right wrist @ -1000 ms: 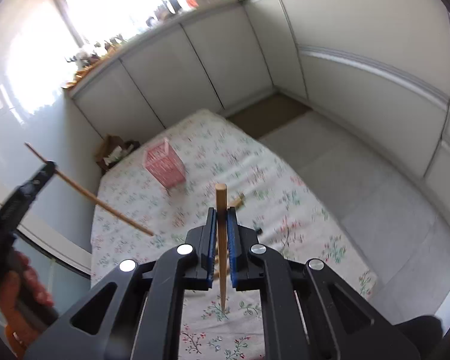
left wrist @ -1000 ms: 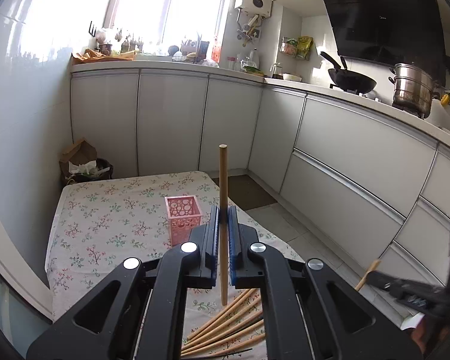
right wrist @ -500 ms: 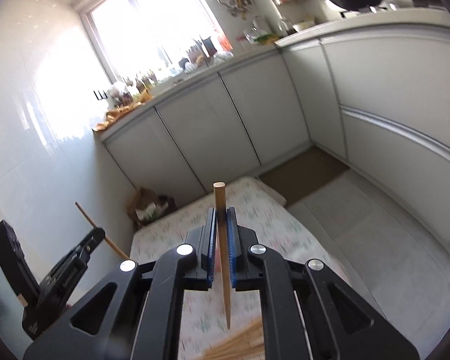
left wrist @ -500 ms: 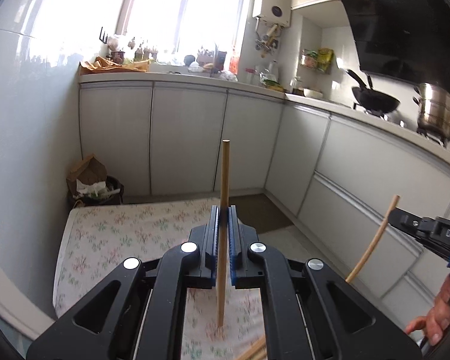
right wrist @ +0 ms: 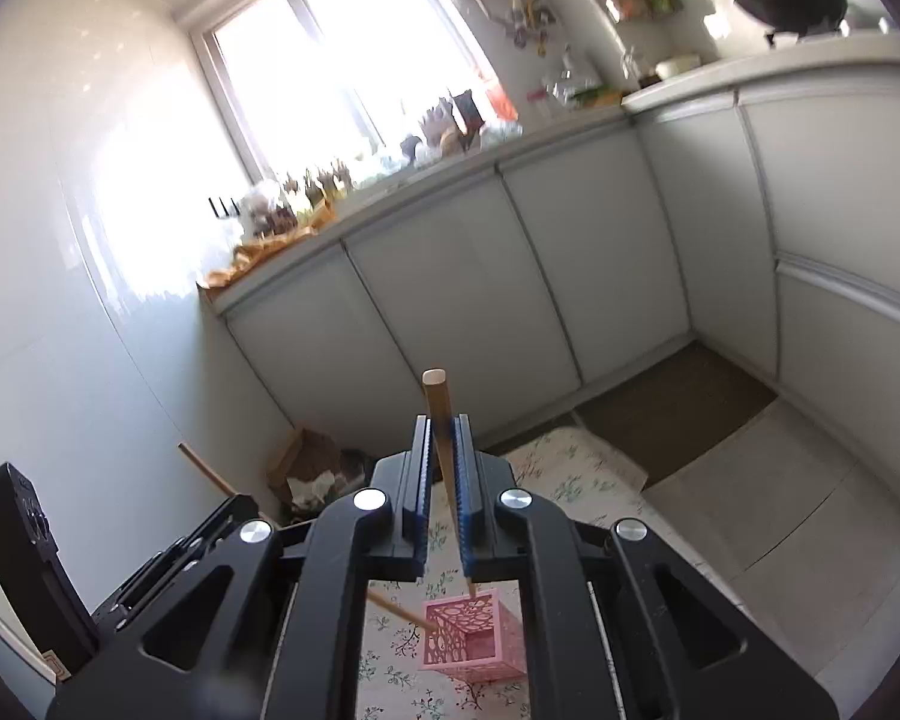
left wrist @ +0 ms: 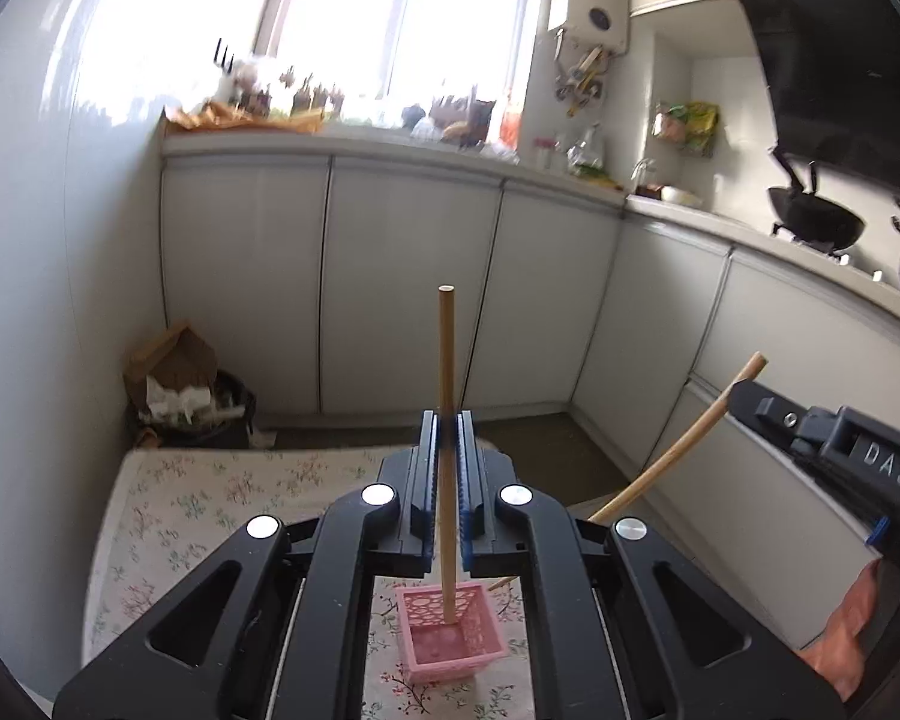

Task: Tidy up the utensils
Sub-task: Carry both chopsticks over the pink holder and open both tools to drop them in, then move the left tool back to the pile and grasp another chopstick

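My left gripper (left wrist: 447,480) and right gripper (right wrist: 444,480) are showing black bodies, blue-ribbed fingers (left wrist: 467,492), round silver screws; "DAS" is marking one housing.

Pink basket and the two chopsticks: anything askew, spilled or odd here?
Nothing spilled or damaged. The pink basket stands upright on the floral cloth. The left gripper holds its chopstick upright over the basket; the right gripper holds its chopstick slightly tilted, tip near the rim. Neither is dropped in yet.
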